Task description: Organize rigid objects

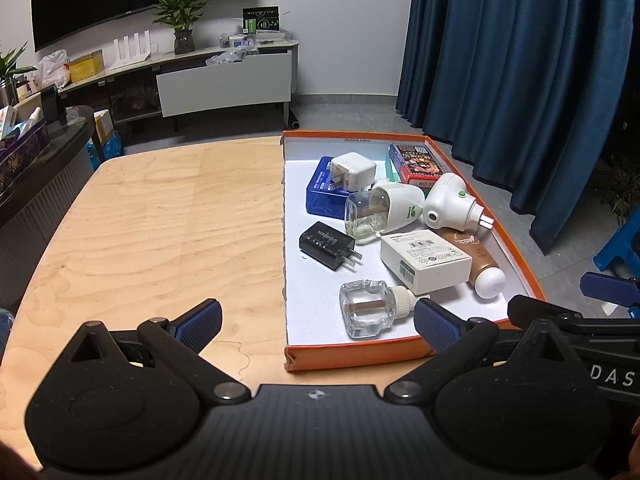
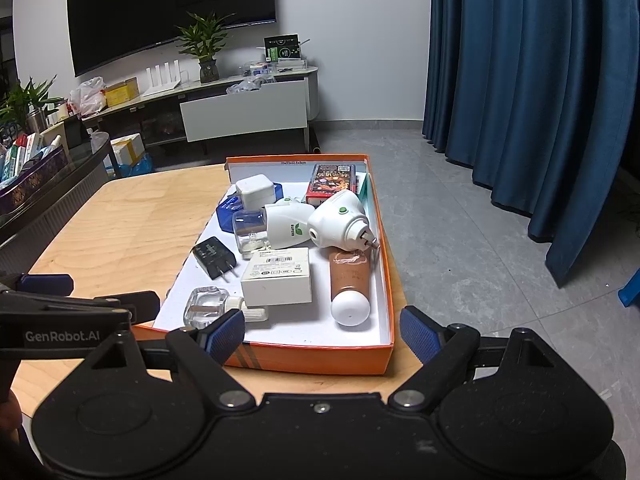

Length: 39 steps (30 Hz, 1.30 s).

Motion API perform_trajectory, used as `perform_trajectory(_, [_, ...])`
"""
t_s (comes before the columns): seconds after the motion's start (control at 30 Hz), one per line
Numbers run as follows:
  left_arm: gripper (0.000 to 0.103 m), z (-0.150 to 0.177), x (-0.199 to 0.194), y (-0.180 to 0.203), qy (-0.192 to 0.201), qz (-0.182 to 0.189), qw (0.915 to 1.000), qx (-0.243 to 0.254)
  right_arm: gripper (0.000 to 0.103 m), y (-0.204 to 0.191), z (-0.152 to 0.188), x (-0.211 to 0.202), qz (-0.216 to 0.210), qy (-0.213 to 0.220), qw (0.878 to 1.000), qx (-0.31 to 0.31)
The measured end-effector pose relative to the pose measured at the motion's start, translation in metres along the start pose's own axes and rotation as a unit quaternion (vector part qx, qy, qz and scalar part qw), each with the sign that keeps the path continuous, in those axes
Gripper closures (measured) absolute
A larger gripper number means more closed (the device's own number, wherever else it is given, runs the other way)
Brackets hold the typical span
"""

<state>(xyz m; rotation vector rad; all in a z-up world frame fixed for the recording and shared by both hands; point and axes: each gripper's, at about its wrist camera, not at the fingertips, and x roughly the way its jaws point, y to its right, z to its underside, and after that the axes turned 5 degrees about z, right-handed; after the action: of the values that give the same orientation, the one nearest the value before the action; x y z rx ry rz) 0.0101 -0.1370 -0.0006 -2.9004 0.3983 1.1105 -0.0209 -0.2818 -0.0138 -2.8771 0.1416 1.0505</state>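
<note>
An orange box [image 1: 352, 354] [image 2: 312, 358] with a white inside sits on the right part of the wooden table [image 1: 160, 220] [image 2: 128, 220]. It holds several rigid objects: a black charger [image 1: 327, 245] [image 2: 214, 257], a white charger [image 1: 354, 170], a small white carton [image 1: 426, 260] [image 2: 278, 278], a clear refill bottle [image 1: 366, 310] [image 2: 206, 306], a brown tube [image 1: 482, 264] [image 2: 349, 280], two white plug-in vaporizers [image 1: 450, 202] [image 2: 340, 220] and a red card box [image 1: 416, 162]. My left gripper [image 1: 318, 322] is open and empty at the box's near edge. My right gripper [image 2: 322, 334] is open and empty there too.
A blue flat case [image 1: 320, 192] lies under the white charger. A TV stand [image 1: 224, 76] with clutter stands against the far wall. Blue curtains [image 1: 520, 60] hang at the right. A dark counter [image 1: 40, 152] borders the table's left side.
</note>
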Motion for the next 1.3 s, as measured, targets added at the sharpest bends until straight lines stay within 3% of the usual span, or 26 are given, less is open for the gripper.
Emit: perform_trajectory(1.3, [0.000,0.0018,0.0051,-0.0040,-0.008,0.000,1.0000,-0.003,0.003,-0.0007,0.0018,0.0043,-0.004,-0.010,1.000,0.004])
